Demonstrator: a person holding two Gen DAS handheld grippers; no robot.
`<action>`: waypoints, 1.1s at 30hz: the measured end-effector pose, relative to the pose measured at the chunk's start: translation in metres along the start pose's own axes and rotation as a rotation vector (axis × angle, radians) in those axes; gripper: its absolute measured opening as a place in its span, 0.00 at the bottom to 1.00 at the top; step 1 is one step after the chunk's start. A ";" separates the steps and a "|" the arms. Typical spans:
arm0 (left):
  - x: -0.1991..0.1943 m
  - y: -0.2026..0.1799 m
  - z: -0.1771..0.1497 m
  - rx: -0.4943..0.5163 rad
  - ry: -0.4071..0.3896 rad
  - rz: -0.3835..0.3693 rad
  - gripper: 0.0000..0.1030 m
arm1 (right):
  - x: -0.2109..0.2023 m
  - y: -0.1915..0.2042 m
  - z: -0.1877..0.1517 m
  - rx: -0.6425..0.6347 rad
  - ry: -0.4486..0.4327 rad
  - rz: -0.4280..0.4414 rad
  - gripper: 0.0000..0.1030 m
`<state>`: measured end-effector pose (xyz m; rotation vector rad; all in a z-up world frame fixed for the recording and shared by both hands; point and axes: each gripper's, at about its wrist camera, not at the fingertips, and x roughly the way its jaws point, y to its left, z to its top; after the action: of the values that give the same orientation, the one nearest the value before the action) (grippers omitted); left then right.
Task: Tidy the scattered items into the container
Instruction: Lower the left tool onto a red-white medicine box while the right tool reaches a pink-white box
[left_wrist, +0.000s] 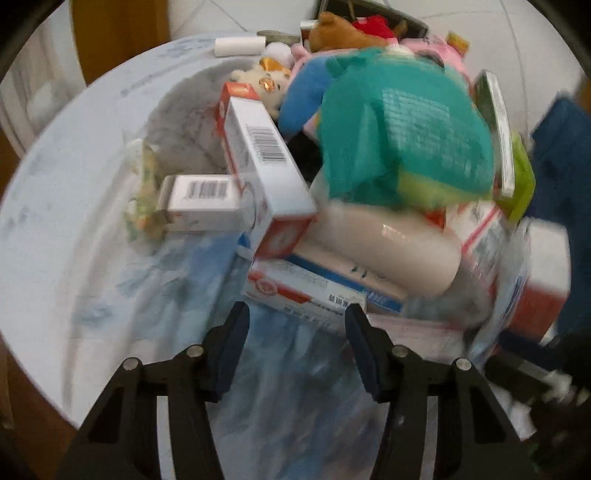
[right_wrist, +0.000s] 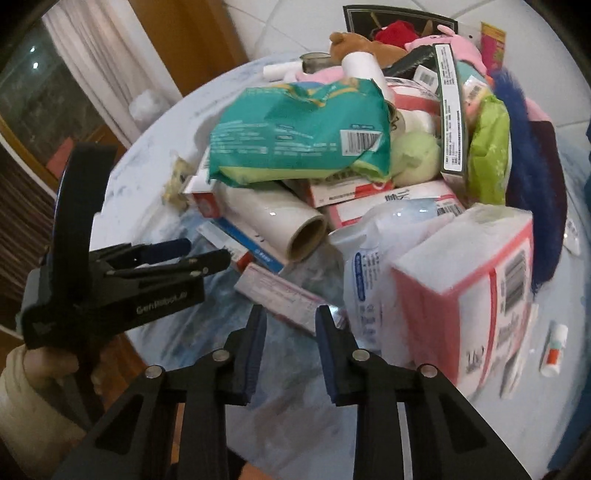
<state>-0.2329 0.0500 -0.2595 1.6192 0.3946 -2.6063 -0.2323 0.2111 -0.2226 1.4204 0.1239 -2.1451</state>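
Note:
A heap of items lies on the round table with its pale blue cover. It holds a teal diaper pack, a white roll, a red-and-white carton with a barcode and several medicine boxes. A dark box at the far edge holds plush toys. My left gripper is open and holds nothing, just short of a red-and-white box; it also shows from the side. My right gripper is open and holds nothing, just before a flat pink box.
A large pink-and-white box and a clear bag stand close on the right. A blue furry thing, a green pack and a small tube lie further right. A hand holds the left gripper. Wooden furniture stands behind the table.

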 end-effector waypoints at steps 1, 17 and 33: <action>0.002 0.000 0.003 -0.020 -0.008 -0.021 0.52 | 0.003 -0.003 0.001 0.005 0.004 0.001 0.27; -0.010 0.019 -0.004 0.158 0.051 0.161 0.44 | 0.037 -0.014 -0.008 0.025 0.057 0.026 0.28; -0.012 0.010 0.011 -0.018 0.065 0.060 0.58 | 0.033 -0.020 -0.008 0.022 0.016 0.009 0.36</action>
<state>-0.2357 0.0368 -0.2459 1.6864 0.3652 -2.5056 -0.2448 0.2178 -0.2597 1.4481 0.0995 -2.1346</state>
